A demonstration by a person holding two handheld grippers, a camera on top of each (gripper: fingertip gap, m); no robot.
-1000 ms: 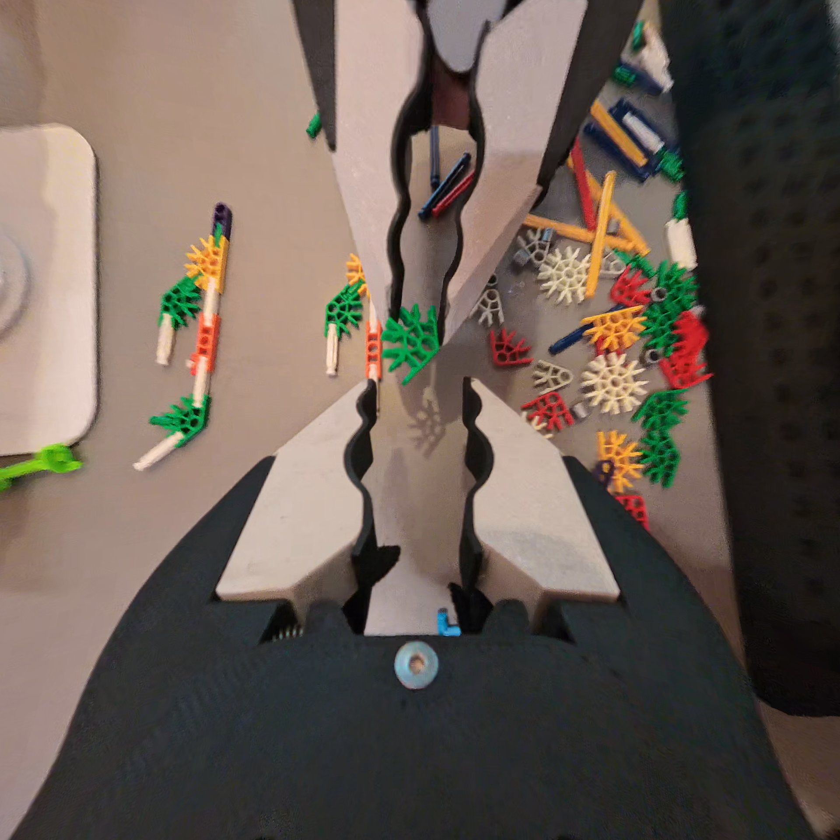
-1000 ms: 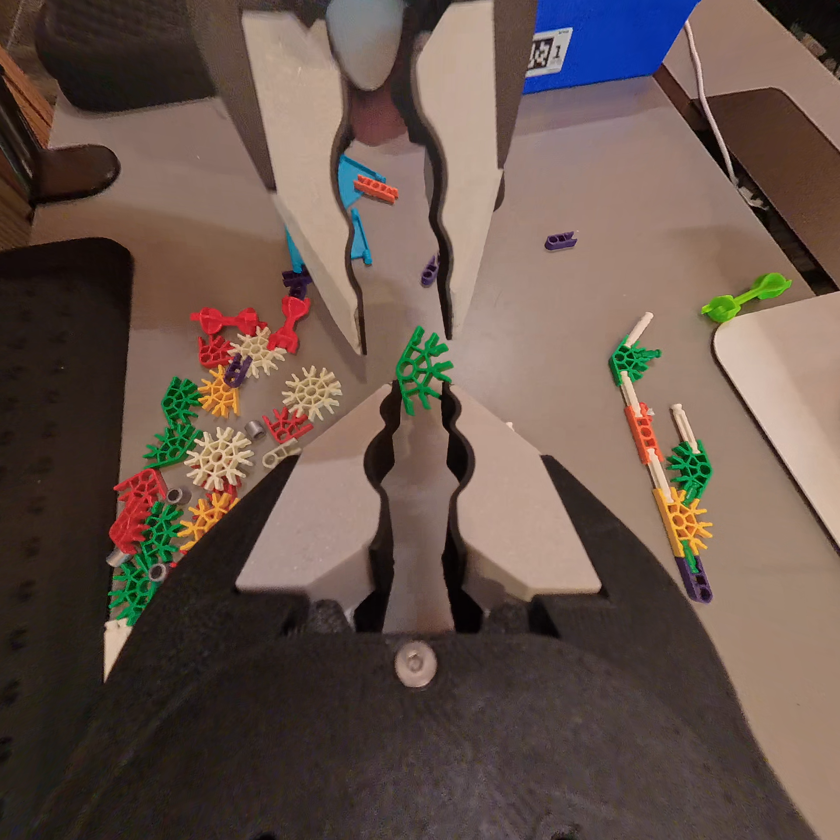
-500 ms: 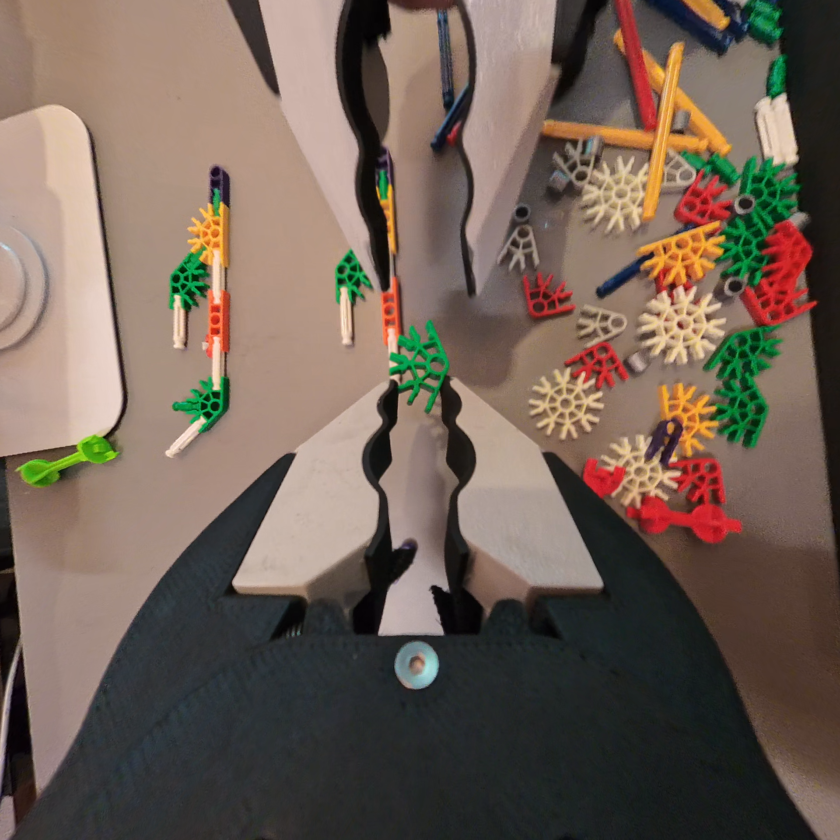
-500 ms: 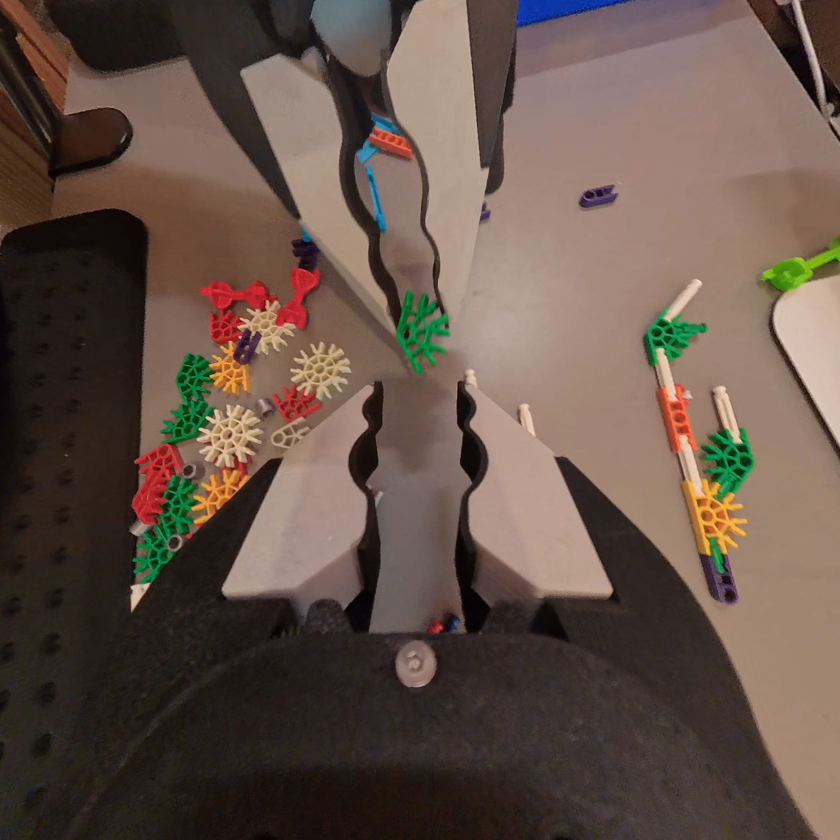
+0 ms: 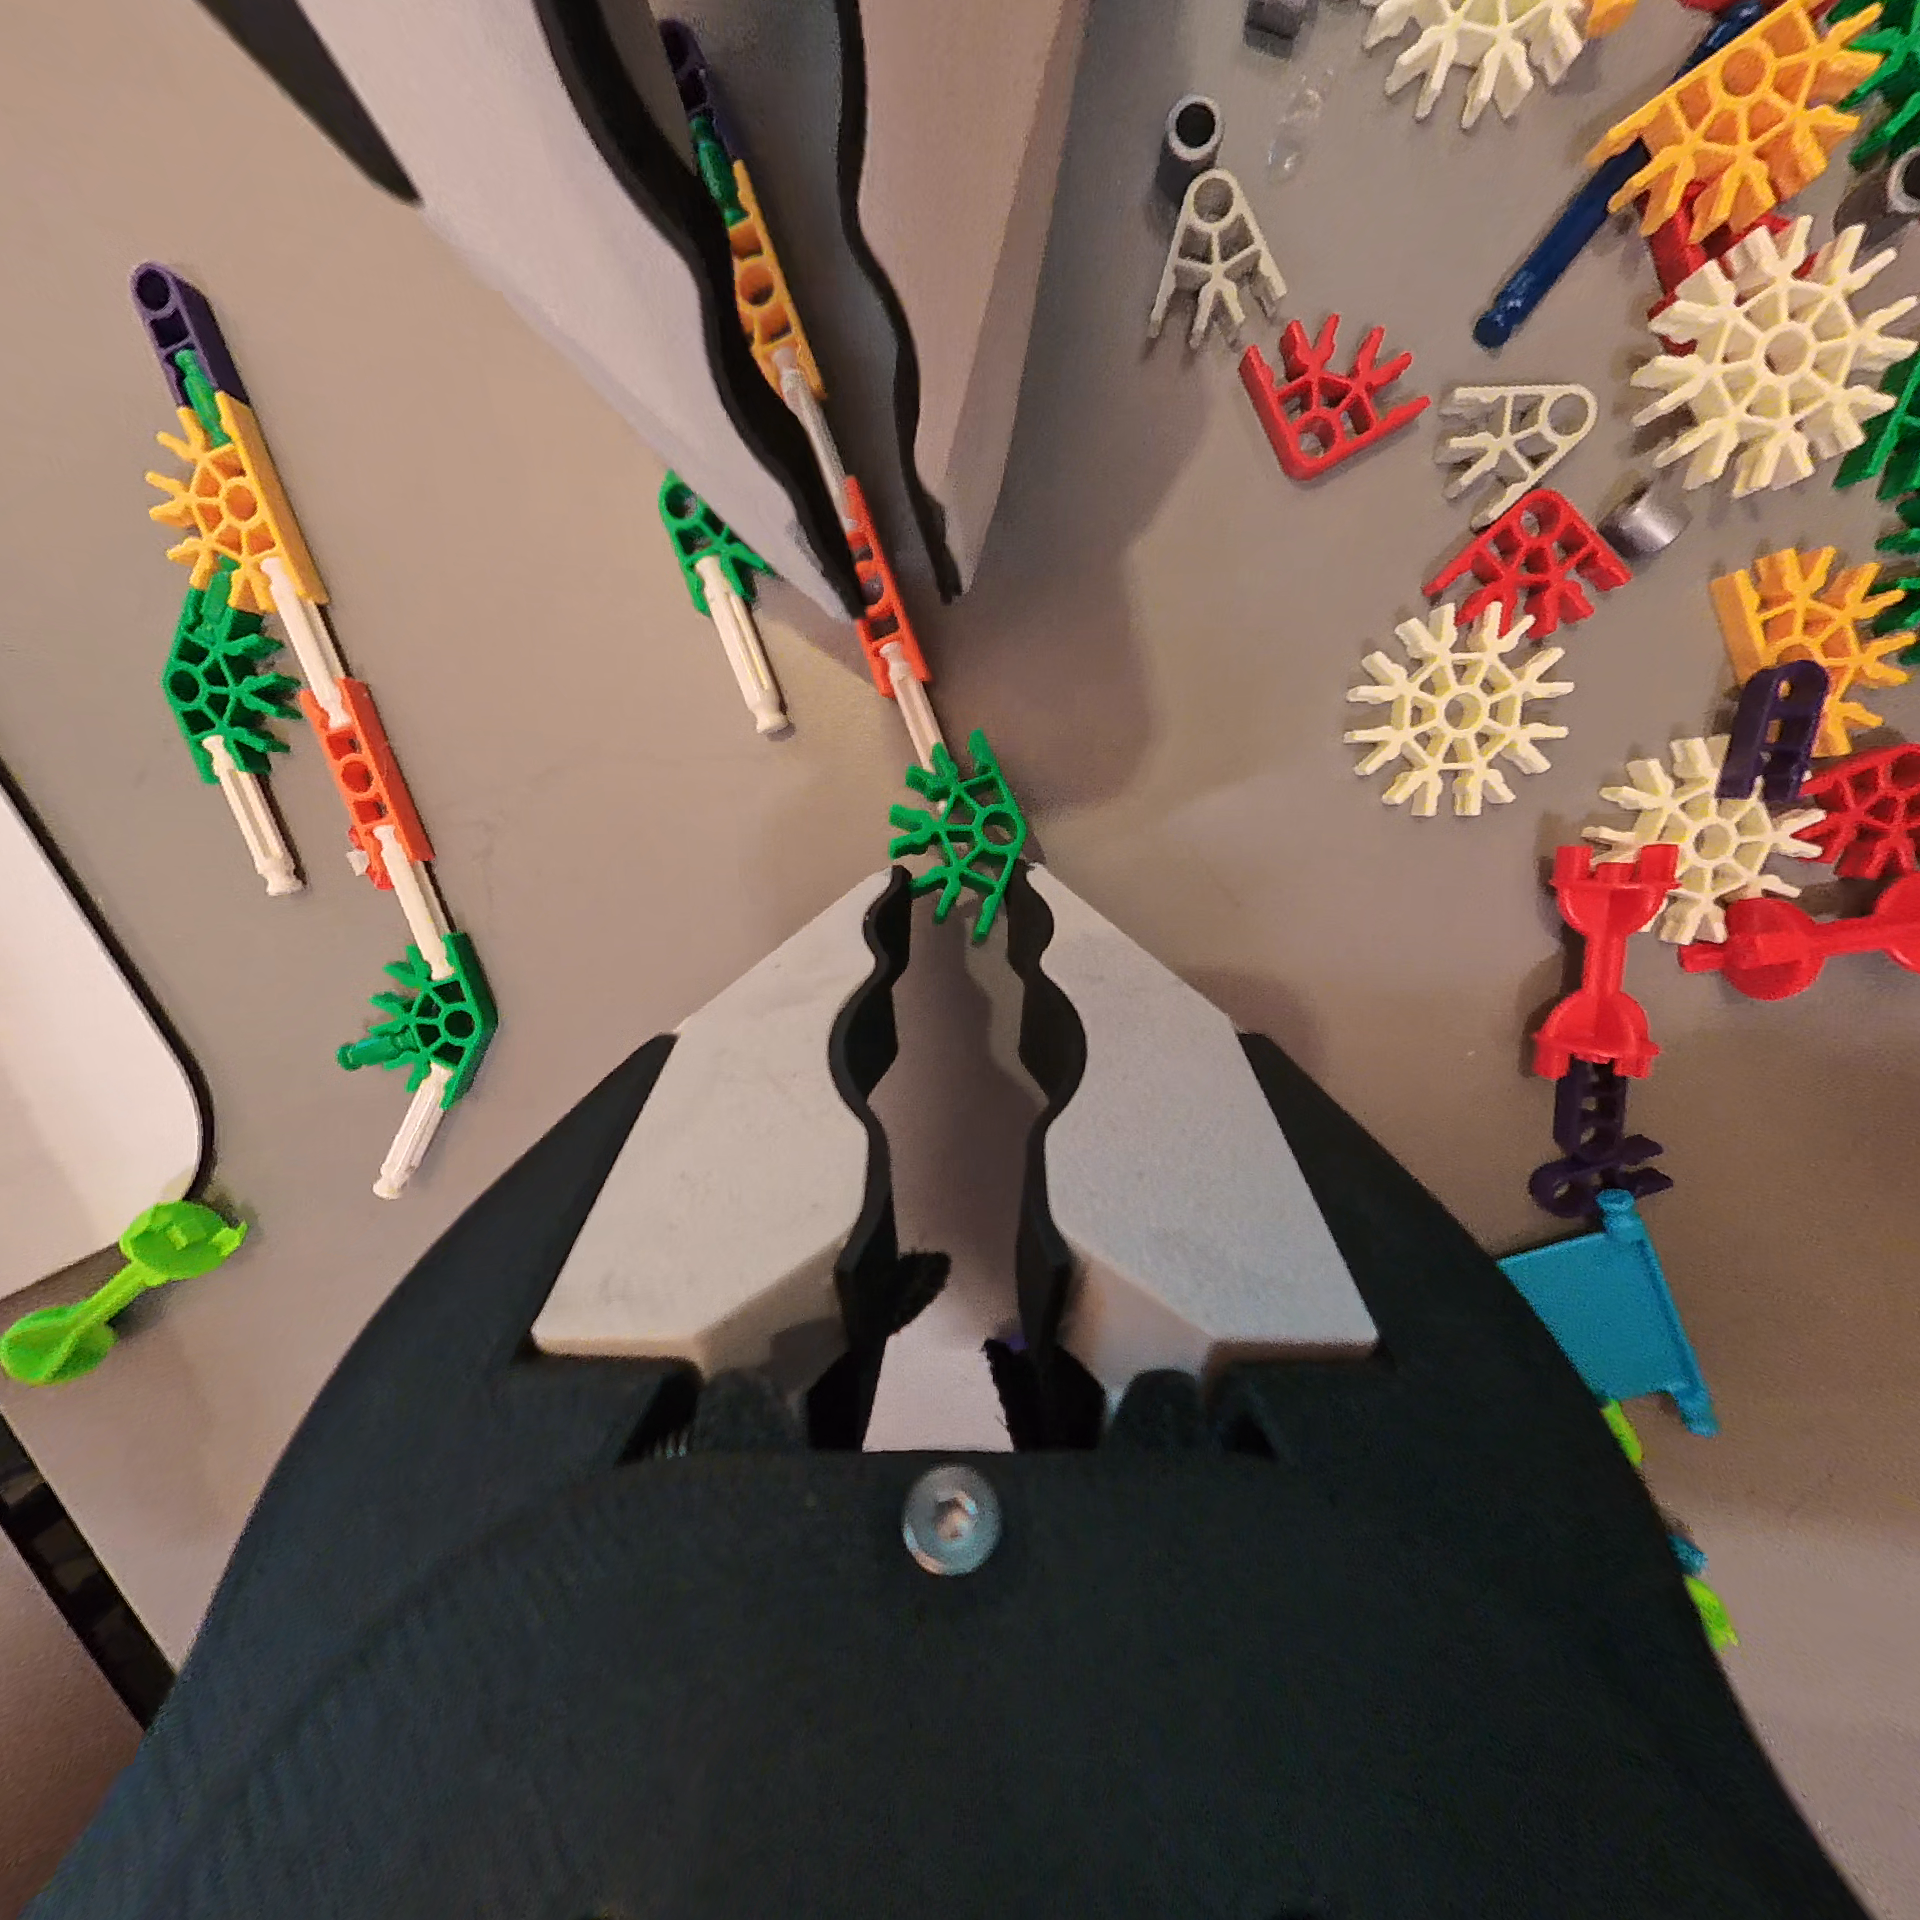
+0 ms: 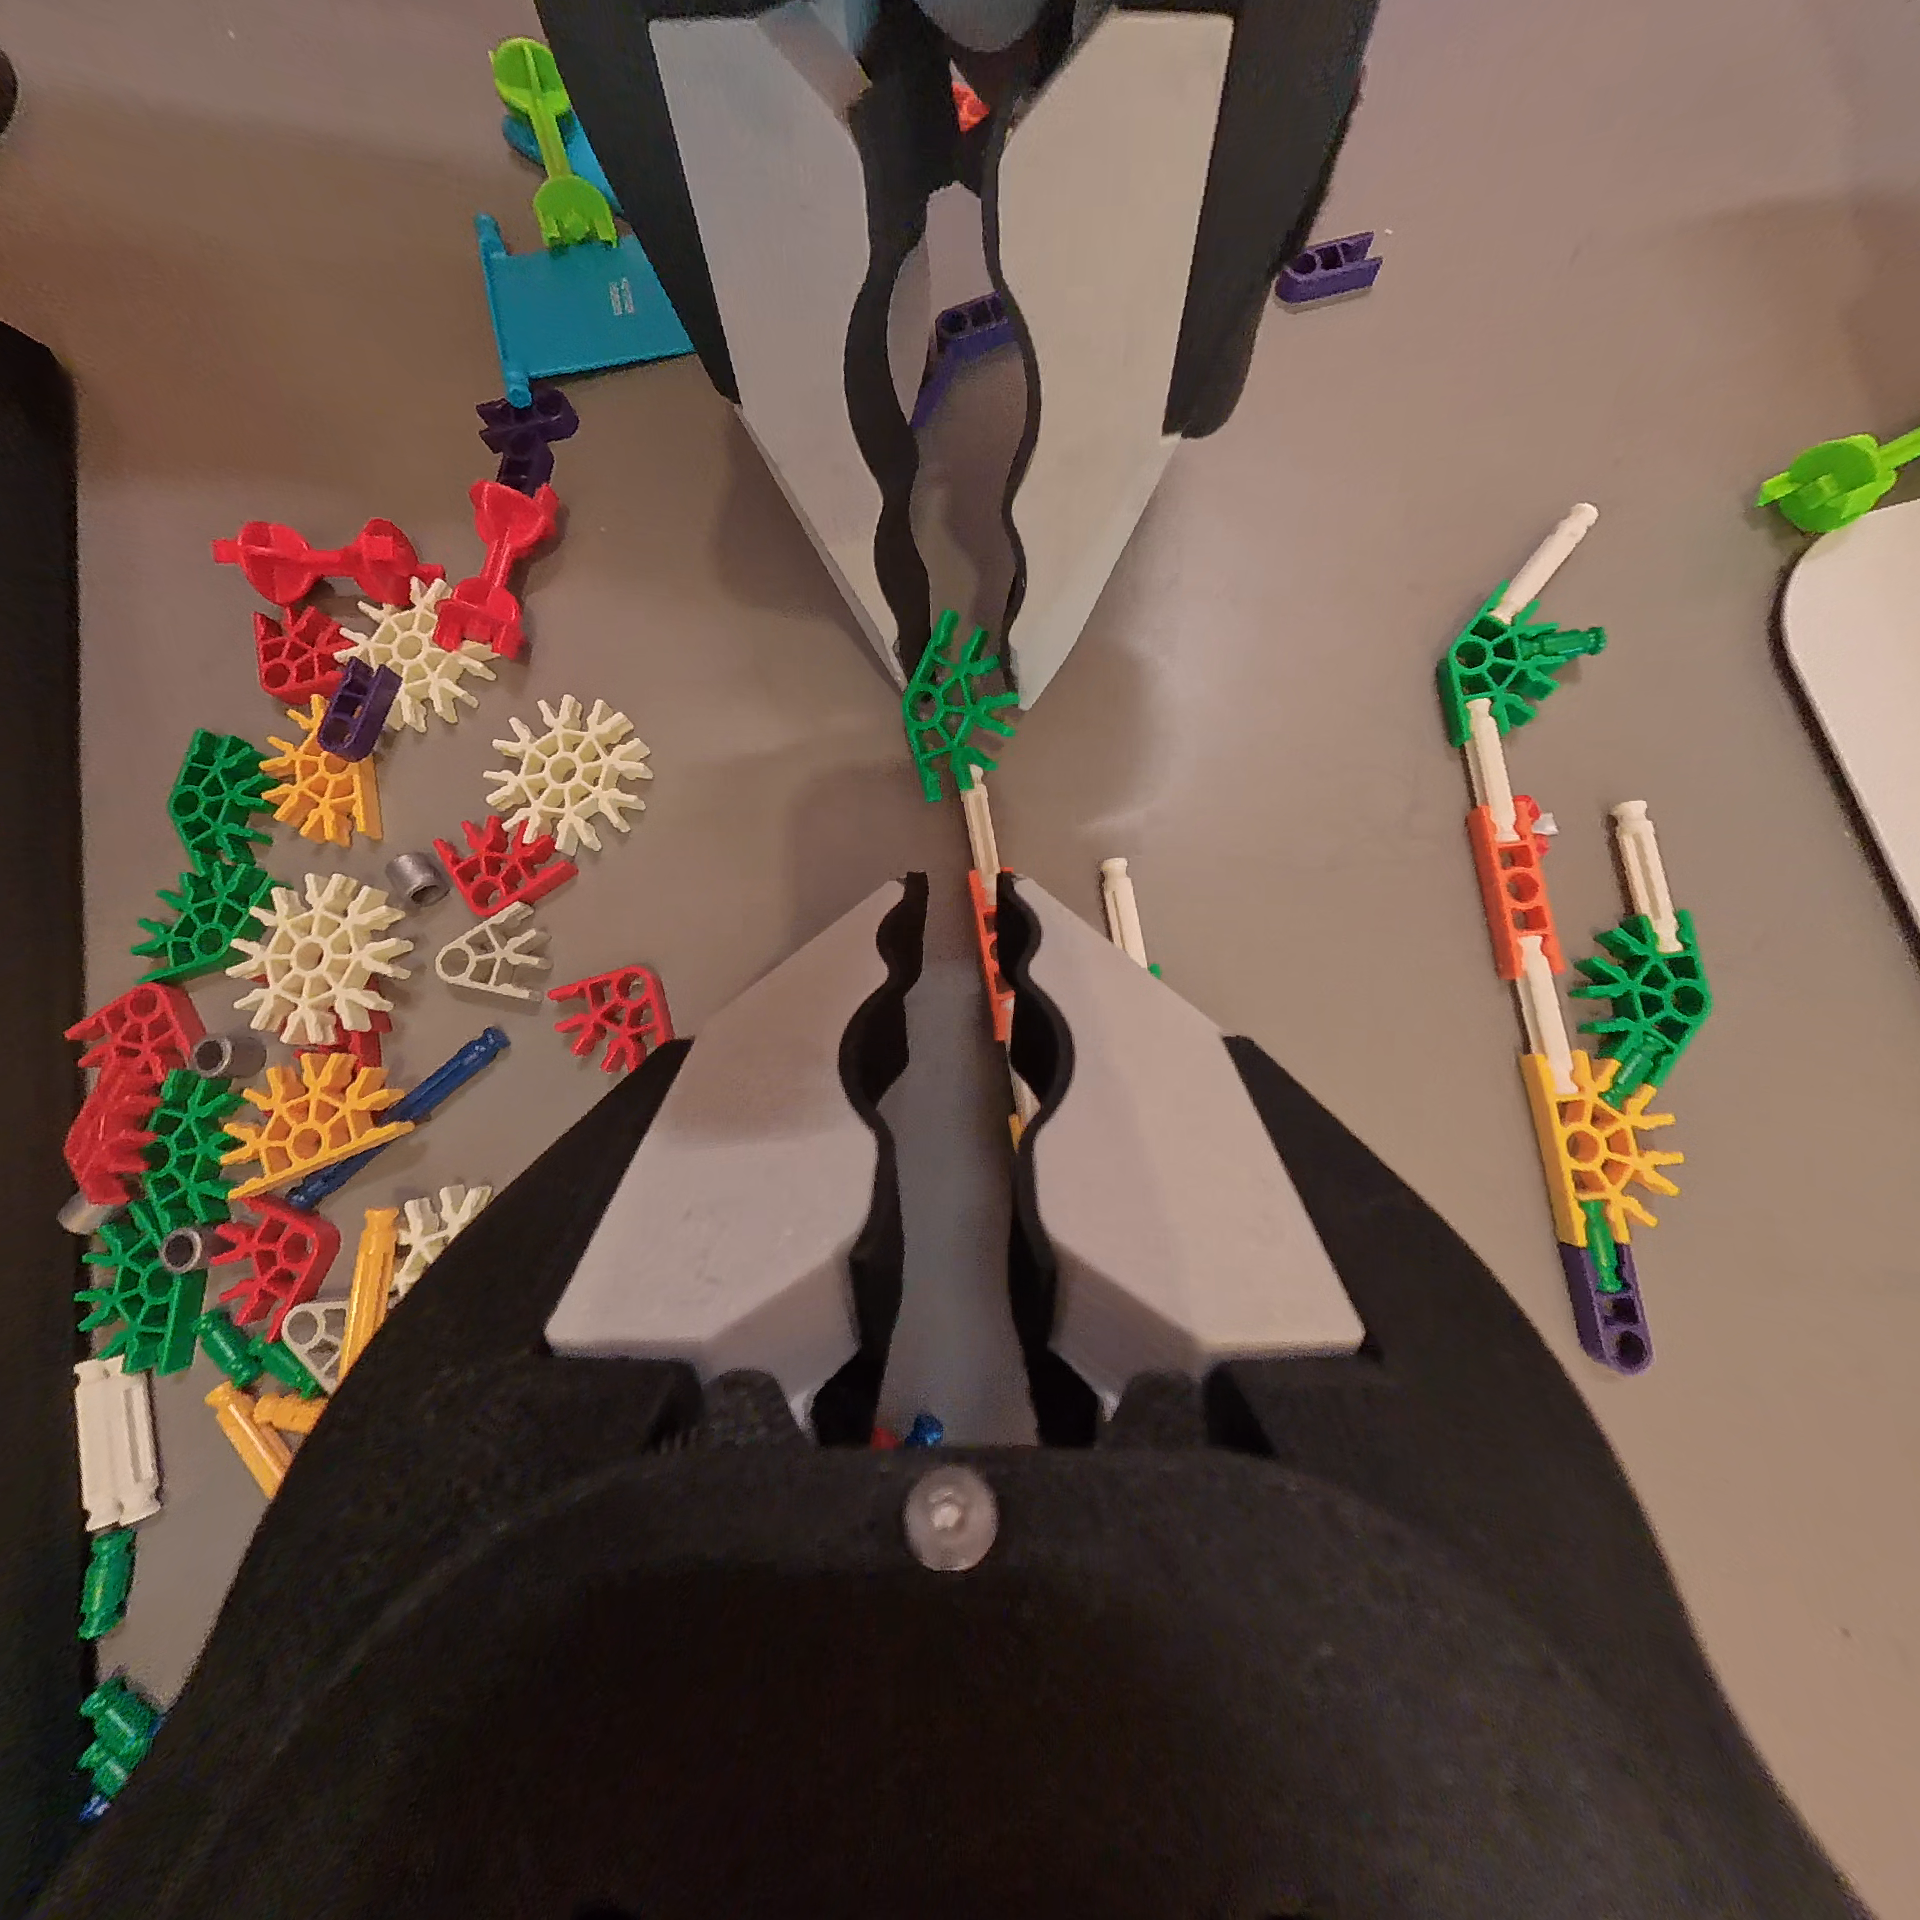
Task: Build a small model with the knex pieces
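Now the green piece (image 5: 961,831) has passed from the right tool (image 6: 961,883) to the left tool (image 5: 961,883), which pinches it at its tips. It touches the white rod of the colourful stick (image 5: 883,613) lying on the grey surface (image 5: 520,312). Right tool is open narrowly around that stick.

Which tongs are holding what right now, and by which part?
Left tongs pinch the green connector by its lower edge. Right tongs straddle the orange connector; whether they grip it cannot be told.
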